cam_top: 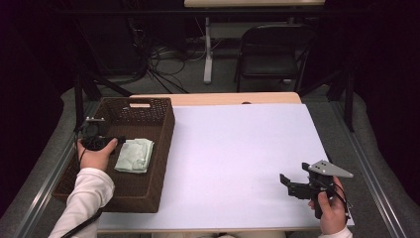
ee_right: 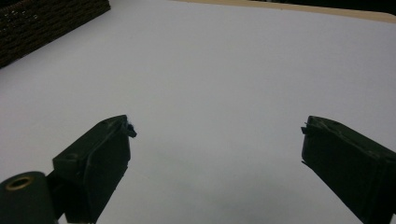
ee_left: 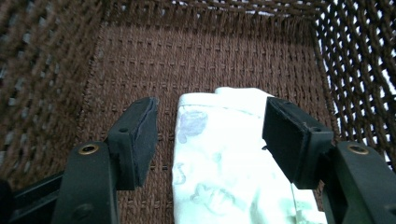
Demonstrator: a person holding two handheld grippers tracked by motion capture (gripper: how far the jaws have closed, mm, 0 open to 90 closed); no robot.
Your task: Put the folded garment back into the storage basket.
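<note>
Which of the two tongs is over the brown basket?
The left tongs, inside the woven basket, jaws apart on either side of the folded pale green cloth. The right tongs hover over the bare white table, far from the basket.

Wicker basket (cam_top: 148,188) on white table (cam_top: 237,148)

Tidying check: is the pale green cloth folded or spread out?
Folded: the pale green cloth lies as a compact layered rectangle inside the brown woven basket.
</note>
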